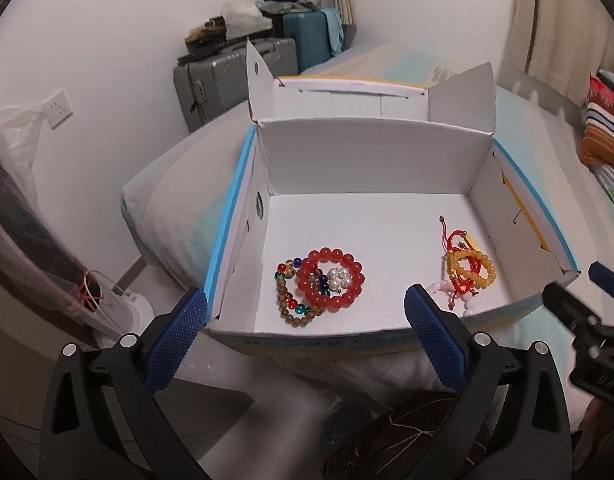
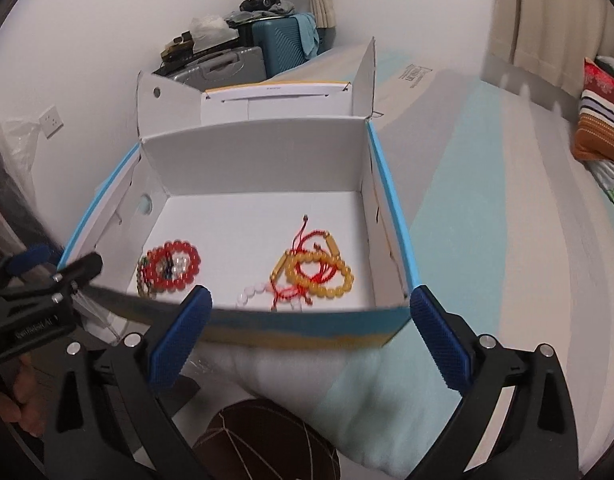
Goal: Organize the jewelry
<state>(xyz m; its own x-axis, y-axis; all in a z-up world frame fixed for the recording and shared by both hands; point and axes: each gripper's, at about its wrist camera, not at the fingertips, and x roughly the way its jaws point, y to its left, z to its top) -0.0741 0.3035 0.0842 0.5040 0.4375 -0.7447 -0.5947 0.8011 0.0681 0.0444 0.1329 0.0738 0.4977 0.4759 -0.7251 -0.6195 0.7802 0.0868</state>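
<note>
We hold the left gripper (image 1: pixel 305 312) with its jaws spread wide and nothing between the blue pads (image 1: pixel 179 336); it sits just outside the near wall of the white cardboard box (image 1: pixel 371 160), angled down into it. We hold the right gripper (image 2: pixel 311 312) in the same condition: jaws fully apart, pads (image 2: pixel 439 336) empty, positioned at the near right corner of the box (image 2: pixel 259 152). Each tool appears at the edge of the other's view (the right one at the right border of the left wrist view, the left one at the left border of the right wrist view). The box stands open on a bed (image 2: pixel 487 200) with pale blue and white bedding, its lid flaps raised at the far end. Inside, on the box floor, we see two separate clusters of jewelry. The left cluster consists of a red bead bracelet (image 1: pixel 331 278) lying over a multicoloured bead bracelet (image 1: pixel 291 300), with a small group of white pearls (image 1: pixel 341 278) inside the red ring. The right cluster, well apart from the first, consists of a yellow bead bracelet (image 1: pixel 477 270) tangled with a red cord bracelet (image 1: pixel 453 240) and a pale pink bead bracelet (image 1: pixel 439 290) close to the near wall. Neither gripper touches any piece. Suitcases (image 1: pixel 235 76) stand against the far wall.
</note>
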